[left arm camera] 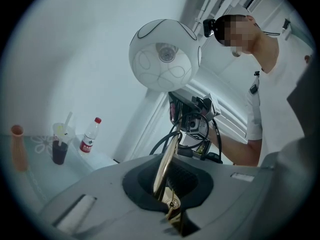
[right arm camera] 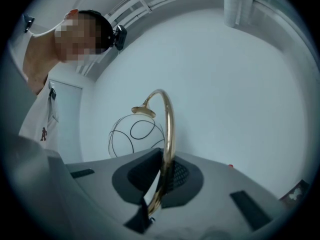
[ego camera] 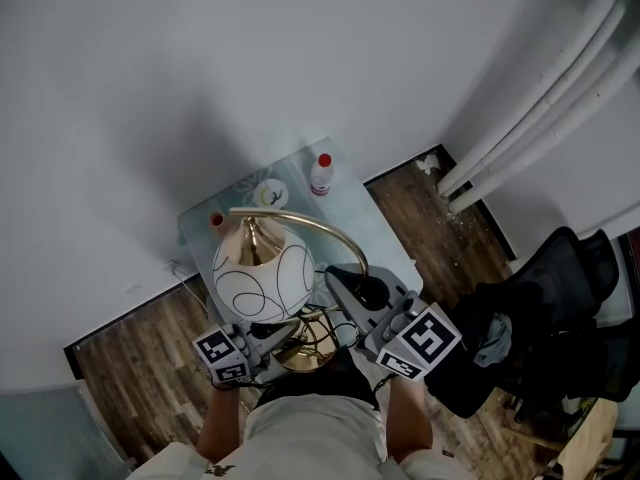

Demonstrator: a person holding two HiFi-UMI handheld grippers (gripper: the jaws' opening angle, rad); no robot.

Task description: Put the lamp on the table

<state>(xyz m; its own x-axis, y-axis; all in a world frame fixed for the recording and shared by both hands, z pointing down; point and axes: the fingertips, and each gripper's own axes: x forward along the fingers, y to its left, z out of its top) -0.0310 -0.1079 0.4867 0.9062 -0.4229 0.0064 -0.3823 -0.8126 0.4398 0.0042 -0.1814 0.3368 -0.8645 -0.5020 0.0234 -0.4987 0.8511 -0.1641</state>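
Item: lamp (ego camera: 262, 278), globe shade w/ brass stem, is hanging in the air at the near side of the glass desk (ego camera: 385, 230) (bottle (ego camera: 320, 175) at back). Left gripper (left arm camera: 167, 194) and right gripper (right arm camera: 159, 186) are both pinching the stem in their jaws. Carrying is approx. half done; set-down on desk not yet done.

From the left gripper (left arm camera: 169, 184), I cannot read the bottle (left arm camera: 88, 137) label at far left; its jaws conceal the lower end of the lamp stem (left arm camera: 170, 151).

Head view looks steeply down; both gripper views look upward, close, sharing the lamp (ego camera: 262, 280).
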